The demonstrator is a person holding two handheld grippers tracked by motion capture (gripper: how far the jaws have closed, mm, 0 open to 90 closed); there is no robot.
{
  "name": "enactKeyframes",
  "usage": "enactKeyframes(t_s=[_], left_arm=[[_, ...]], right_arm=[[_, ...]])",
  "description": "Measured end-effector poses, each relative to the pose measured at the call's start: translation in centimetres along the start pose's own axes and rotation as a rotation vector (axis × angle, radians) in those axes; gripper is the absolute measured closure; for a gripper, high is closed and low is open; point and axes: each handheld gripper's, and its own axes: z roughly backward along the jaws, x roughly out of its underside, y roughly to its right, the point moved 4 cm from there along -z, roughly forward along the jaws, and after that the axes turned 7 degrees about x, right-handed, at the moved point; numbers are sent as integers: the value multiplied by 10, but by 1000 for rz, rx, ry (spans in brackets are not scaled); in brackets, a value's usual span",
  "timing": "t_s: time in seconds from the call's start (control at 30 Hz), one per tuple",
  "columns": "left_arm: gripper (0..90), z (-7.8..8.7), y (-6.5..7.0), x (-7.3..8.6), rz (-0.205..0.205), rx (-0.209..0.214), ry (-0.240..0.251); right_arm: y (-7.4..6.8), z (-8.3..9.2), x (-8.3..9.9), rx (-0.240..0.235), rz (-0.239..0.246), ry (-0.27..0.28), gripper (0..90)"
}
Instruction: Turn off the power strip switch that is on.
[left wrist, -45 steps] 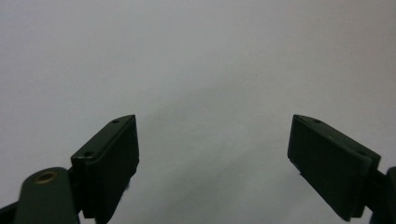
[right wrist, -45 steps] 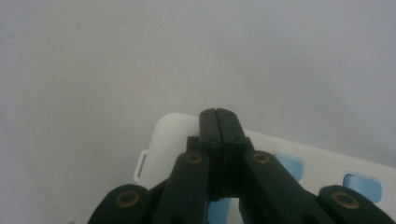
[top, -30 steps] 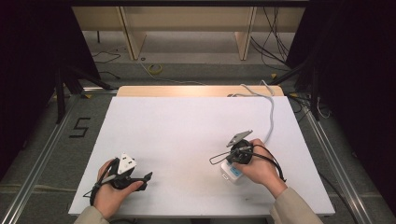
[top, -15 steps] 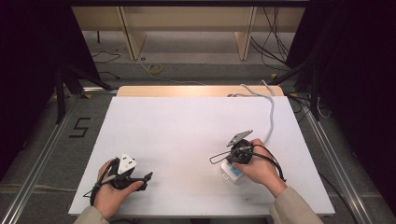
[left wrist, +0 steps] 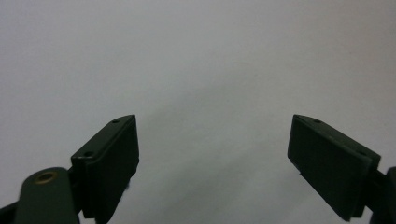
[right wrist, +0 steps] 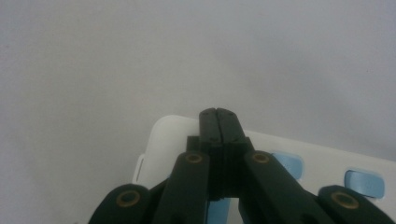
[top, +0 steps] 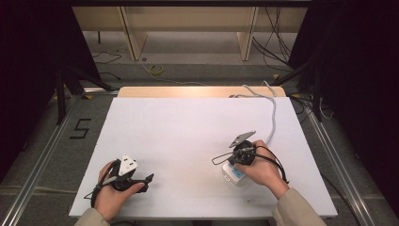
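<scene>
Landmark: the white power strip (top: 234,174), lying on the white table (top: 188,127) near your right hand, its grey cord (top: 272,110) running off toward the table's far edge.
Right gripper (right wrist: 218,116): your jaws are pressed fully together with nothing between them, tips poised over the strip's top face, beside its pale blue buttons (right wrist: 286,163).
Left gripper (left wrist: 215,154): well off to the left of the strip, jaws spread wide and empty, pointing at bare table.
Step in hand: this looks like pressing a switch on the strip with the closed tips.
How to do it well: keep the jaws together, centre them on one button, push straight down so the strip does not slide.
</scene>
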Motion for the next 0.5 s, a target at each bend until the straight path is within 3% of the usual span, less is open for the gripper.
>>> enactKeyframes(t_s=[0.07,0.1,0.5], left_arm=[[161,0,0,0,1,0,0],[161,0,0,0,1,0,0],[161,0,0,0,2,0,0]], right_arm=[[1,3,-1,-3,-8,26,900],[1,4,-1,-5,-4,4,900],[3,12,4,-4,-4,32,860]])
